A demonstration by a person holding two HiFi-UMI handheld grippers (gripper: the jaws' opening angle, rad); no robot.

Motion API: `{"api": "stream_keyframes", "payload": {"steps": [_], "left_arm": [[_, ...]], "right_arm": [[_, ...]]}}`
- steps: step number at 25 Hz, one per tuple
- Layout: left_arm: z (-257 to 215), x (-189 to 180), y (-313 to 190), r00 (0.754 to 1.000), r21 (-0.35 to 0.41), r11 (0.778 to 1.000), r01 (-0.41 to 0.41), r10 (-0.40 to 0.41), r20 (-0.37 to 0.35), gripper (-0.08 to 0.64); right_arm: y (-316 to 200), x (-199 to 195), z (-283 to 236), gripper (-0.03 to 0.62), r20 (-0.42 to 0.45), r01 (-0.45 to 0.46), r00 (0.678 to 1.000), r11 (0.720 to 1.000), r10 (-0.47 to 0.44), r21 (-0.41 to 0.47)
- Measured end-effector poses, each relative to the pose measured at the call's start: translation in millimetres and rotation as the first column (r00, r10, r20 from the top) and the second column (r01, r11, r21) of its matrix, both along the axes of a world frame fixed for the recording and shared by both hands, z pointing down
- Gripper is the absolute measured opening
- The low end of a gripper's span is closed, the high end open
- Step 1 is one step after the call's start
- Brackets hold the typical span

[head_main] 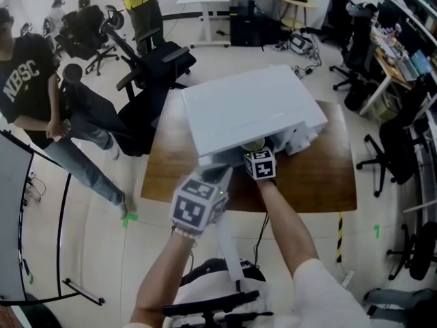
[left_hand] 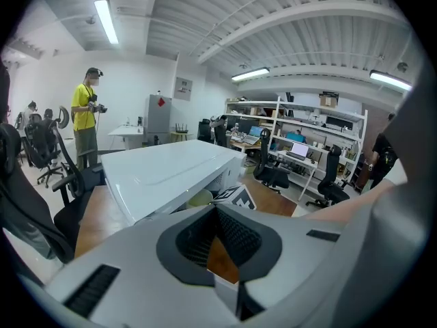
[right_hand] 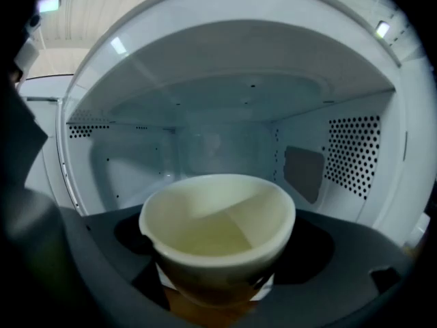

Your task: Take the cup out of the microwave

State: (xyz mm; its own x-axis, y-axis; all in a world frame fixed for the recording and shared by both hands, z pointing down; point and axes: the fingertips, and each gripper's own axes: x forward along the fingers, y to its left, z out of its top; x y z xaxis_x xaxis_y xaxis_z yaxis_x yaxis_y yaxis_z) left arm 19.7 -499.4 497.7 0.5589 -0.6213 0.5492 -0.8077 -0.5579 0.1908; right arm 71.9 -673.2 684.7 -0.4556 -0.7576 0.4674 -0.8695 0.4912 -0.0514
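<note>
A pale cream cup (right_hand: 217,217) stands upright between the jaws of my right gripper (right_hand: 217,251), whose dark pads (right_hand: 311,248) lie against its sides. It sits just in front of the open cavity (right_hand: 225,135) of the white microwave (head_main: 252,108), with the brown table showing under it. From the head view, the cup (head_main: 253,145) peeks out at the oven's front edge ahead of my right gripper (head_main: 255,150). My left gripper (head_main: 218,180) is at the oven's lower left, its jaws closed on the thin white edge of the door (left_hand: 229,289). The cup (left_hand: 199,198) also shows there.
The microwave stands on a wooden table (head_main: 321,176). Black office chairs (head_main: 147,67) crowd the table's far left, and a person in a dark shirt (head_main: 31,80) stands left. Another in yellow (left_hand: 85,111) stands behind. Desks and shelves (left_hand: 300,142) line the right side.
</note>
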Motion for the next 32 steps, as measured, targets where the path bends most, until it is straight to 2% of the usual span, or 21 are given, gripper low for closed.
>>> {"api": "stream_keyframes", "payload": {"steps": [10,15,24,32], "left_arm": [[-6.8,-0.6,14.1,0.999,-0.01,1.0,0.023,-0.023,-0.038,-0.005],[-14.5,1.4,24.4,0.998,0.008,0.999,0.041,-0.041,-0.043,-0.005],[-27.4,24.1,60.9,0.994,0.012,0.996,0.085,-0.084,-0.073,-0.005],[-49.3,52.0,92.3,0.988,0.038,0.996,0.081,-0.075,-0.138,-0.005]], "right_arm": [[37.1,19.0,-27.9,0.489,0.034,-0.039,0.999,0.999,0.039,-0.013],[65.5,37.2,-52.9,0.489,0.06,-0.046,0.997,0.999,0.045,0.021],[142.1,68.0,-139.5,0.489,0.19,-0.052,0.981,0.994,0.033,0.092],[214.6,97.1,-227.8,0.489,0.362,-0.064,0.932,0.989,0.012,0.13]]}}
